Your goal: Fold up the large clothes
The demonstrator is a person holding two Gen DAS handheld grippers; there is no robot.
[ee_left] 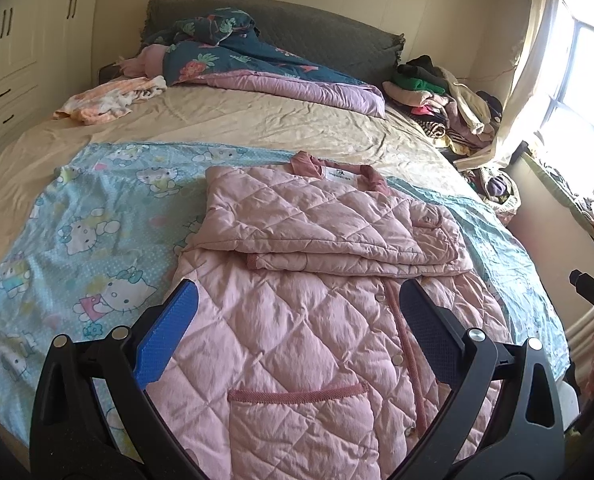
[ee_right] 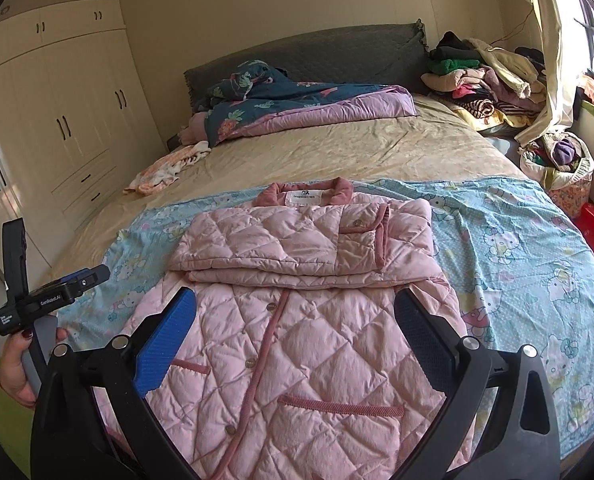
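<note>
both released, left gripper point(ee_left: 297, 328) and right gripper point(ee_right: 295, 332) hover over the pink quilted jacket point(ee_right: 297, 320); uneven grabs could spill its folded sleeves.

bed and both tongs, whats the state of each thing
pink jacket: flat on the sheet, buttoned, sleeves folded across the chest
cartoon sheet: spread out under the jacket
quilt: bunched by the headboard
left tongs: open, empty
right tongs: open, empty
</note>
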